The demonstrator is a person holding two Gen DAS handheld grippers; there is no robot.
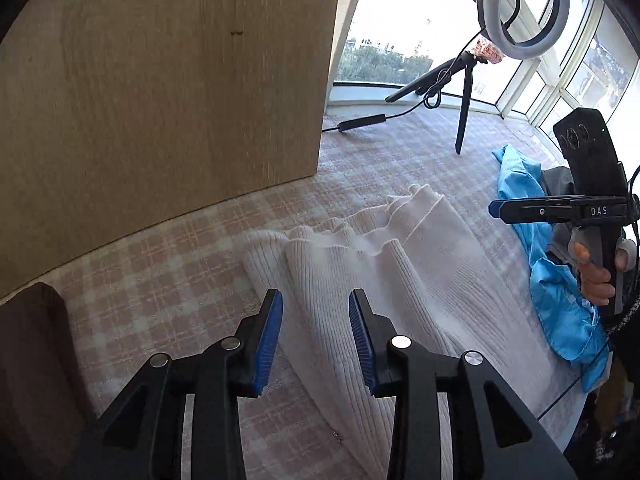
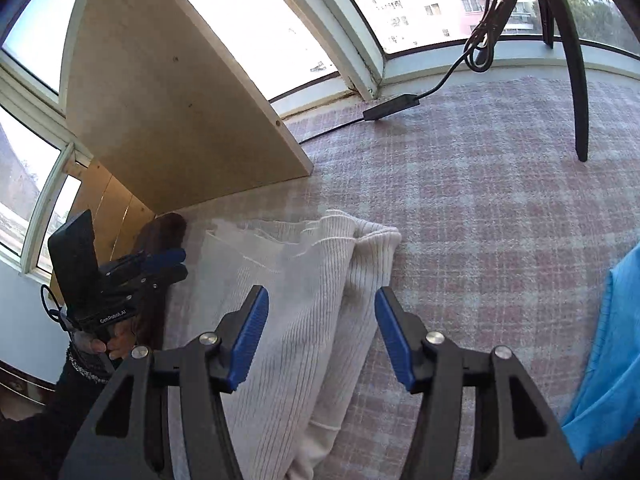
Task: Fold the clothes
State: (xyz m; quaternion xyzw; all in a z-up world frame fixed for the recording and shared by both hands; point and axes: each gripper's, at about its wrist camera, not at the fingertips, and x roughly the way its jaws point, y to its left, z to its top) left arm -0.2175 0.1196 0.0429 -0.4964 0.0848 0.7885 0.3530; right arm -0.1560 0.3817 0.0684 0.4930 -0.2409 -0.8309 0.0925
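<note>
Both grippers open over the white sweater (image 1: 384,264)
Your left gripper (image 1: 316,340) and right gripper (image 2: 322,334) hold nothing — blue cloth (image 1: 560,296) at 3 o'clock.

The right gripper (image 2: 322,332) hangs with its blue-padded jaws apart over a white ribbed knit garment (image 2: 304,300) lying on a pink checked cloth (image 2: 480,200), gripping nothing.

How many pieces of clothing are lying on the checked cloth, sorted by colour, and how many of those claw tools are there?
White ribbed knit garment: 1
Blue garment: 1
Grey garment under the blue one, mostly hidden: 1
Hand-held claws: 2, the left claw and the right claw
Total: 5 things, 3 of them clothes
</note>
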